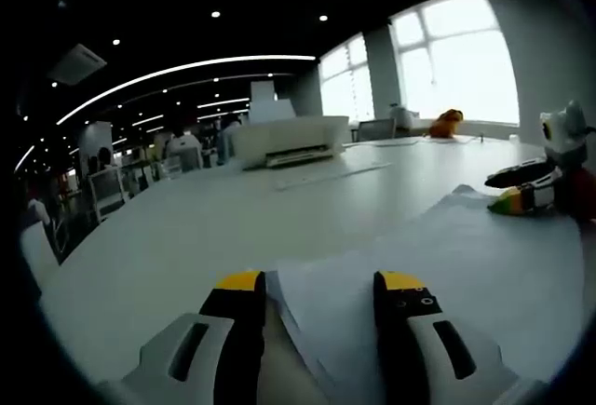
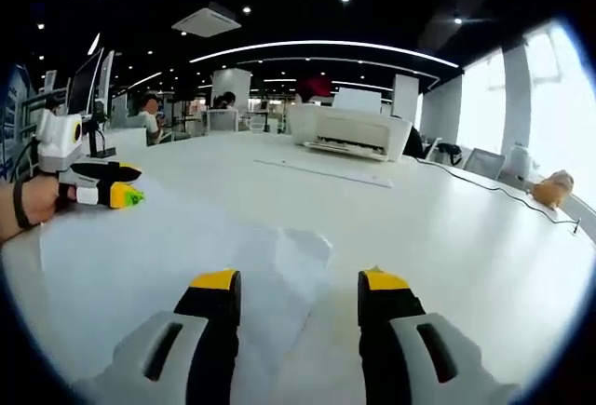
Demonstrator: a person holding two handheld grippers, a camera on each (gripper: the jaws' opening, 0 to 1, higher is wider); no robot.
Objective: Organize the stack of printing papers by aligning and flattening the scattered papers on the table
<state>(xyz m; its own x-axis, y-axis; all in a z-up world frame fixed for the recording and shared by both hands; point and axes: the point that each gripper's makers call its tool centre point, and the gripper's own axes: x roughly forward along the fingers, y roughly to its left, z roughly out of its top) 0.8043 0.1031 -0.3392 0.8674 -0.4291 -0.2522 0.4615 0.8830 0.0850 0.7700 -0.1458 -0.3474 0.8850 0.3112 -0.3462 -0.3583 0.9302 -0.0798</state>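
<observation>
White table (image 1: 186,228), long and mostly bare, carries everything. Sheets of white paper (image 1: 466,256) lie spread on its near end, loosely overlapped, edges not lined up; one corner juts out toward the table's middle in the right gripper view (image 2: 298,242).

White printer (image 1: 289,140) sits farther along the table, well apart from the paper, with a flat white sheet or tray (image 1: 331,174) on the table just in front of it. Nothing stands between the grippers and the paper.

Left gripper (image 1: 321,284): jaws spread wide, nothing between them, yellow tips low over the paper's near edge. Contact with the sheet cannot be told. From the right gripper view it shows at the far side of the paper (image 2: 126,186), tips close to the sheet, a hand (image 2: 33,202) behind it.

Right gripper (image 2: 298,284): jaws likewise apart and empty, over the paper's jutting corner; from the left gripper view (image 1: 510,191) it rests at the paper's far edge.

The right gripper view adds a cable (image 2: 494,191) trailing across the table and an orange object (image 2: 551,187) near the window.
</observation>
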